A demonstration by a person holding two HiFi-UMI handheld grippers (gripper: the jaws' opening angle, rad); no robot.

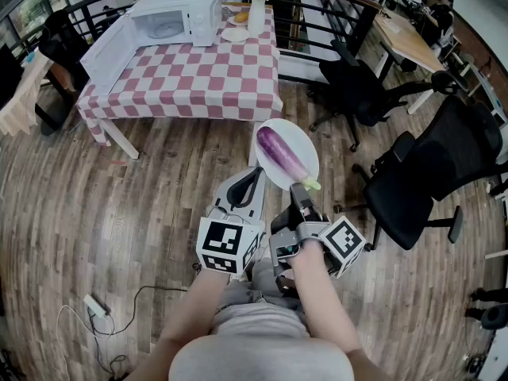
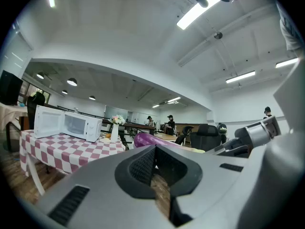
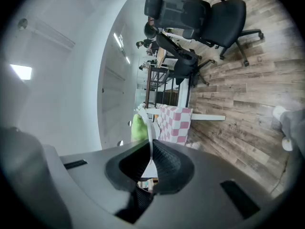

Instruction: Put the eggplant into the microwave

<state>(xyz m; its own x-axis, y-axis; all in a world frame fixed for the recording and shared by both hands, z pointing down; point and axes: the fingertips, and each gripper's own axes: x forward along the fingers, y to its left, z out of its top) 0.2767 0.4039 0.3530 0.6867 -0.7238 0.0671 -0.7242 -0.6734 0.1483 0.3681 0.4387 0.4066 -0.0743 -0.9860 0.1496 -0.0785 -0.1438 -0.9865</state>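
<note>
A purple eggplant (image 1: 279, 153) with a green stem lies on a white plate (image 1: 306, 138) that I carry above the wooden floor. My right gripper (image 1: 298, 190) is shut on the plate's near rim; in the right gripper view the thin plate edge (image 3: 151, 140) sits between the pads beside the green stem (image 3: 137, 128). My left gripper (image 1: 255, 173) is shut and holds nothing, just left of the plate. Ahead, the white microwave (image 1: 178, 13) stands on the checked table (image 1: 198, 74) with its door (image 1: 107, 50) swung open. The left gripper view shows the eggplant (image 2: 147, 140) and the microwave (image 2: 78, 126).
A vase of flowers (image 1: 257, 8) and a small plate of food (image 1: 236, 34) stand right of the microwave. Black office chairs (image 1: 421, 182) (image 1: 359, 90) are on the right. A power strip with cable (image 1: 95, 306) lies on the floor at lower left. A railing runs behind the table.
</note>
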